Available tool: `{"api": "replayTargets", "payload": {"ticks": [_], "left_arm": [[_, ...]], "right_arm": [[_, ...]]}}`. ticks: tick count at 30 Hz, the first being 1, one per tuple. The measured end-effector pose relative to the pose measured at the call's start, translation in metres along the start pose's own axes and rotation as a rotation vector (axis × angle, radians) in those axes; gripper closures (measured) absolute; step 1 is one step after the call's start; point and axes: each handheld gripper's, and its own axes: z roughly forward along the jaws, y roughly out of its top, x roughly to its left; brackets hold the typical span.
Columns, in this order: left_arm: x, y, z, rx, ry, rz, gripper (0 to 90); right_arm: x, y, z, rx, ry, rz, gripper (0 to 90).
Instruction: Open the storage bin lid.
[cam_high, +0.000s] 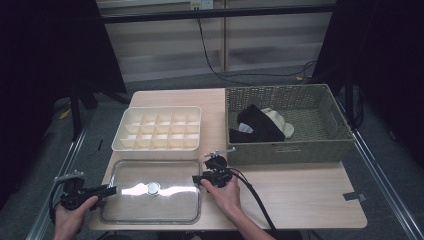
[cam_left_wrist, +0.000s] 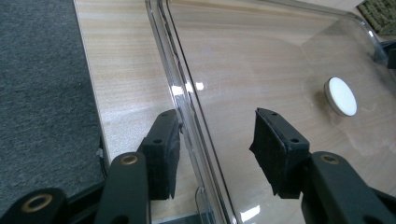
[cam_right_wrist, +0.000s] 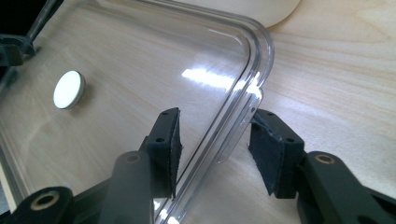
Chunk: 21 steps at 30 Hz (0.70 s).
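My left gripper sits at the near left corner of the wooden table, its two black jaws spread apart and straddling the left rim of the clear plastic lid. In the left gripper view the rim runs up between my pads with a gap on either side; neither pad presses on the plastic. My left hand holds that gripper just off the table's edge, over the grey floor.

My right gripper is at the lid's opposite side, near its far right corner. Its jaws are spread too, one over the lid's flat top and one outside the rim, and the rounded edge passes between them without being squeezed. My right hand rests on the table just right of the lid, its cable trailing back toward me.

The lid itself lies flat on the table between my two hands, close to the near edge, with a small white round knob at its middle.

Just beyond the lid stands a cream tray divided into many small compartments. To the right of that tray, farther back, is a woven rectangular basket holding a black cloth and a pale cloth beside it.
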Motion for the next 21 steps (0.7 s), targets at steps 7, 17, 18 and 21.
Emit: {"api": "replayTargets", "payload": {"ticks": [7, 17, 18, 21], "left_arm": [[0.0002, 0.0017, 0.0010, 0.006, 0.000, 0.007, 50.7], [0.0024, 0.0008, 0.0006, -0.008, 0.005, 0.002, 49.8], [0.0025, 0.0007, 0.0006, -0.010, 0.003, -0.001, 49.7], [0.0030, 0.0014, 0.0006, -0.018, -0.001, 0.003, 49.5]], "right_arm": [[-0.0020, 0.0009, 0.0002, -0.004, -0.003, -0.009, 53.8], [-0.0033, 0.0016, 0.0006, -0.005, 0.000, -0.013, 53.6], [-0.0034, 0.0015, 0.0003, -0.003, 0.001, -0.011, 53.6], [-0.0043, 0.0019, 0.0000, -0.010, -0.007, -0.018, 52.8]]}}
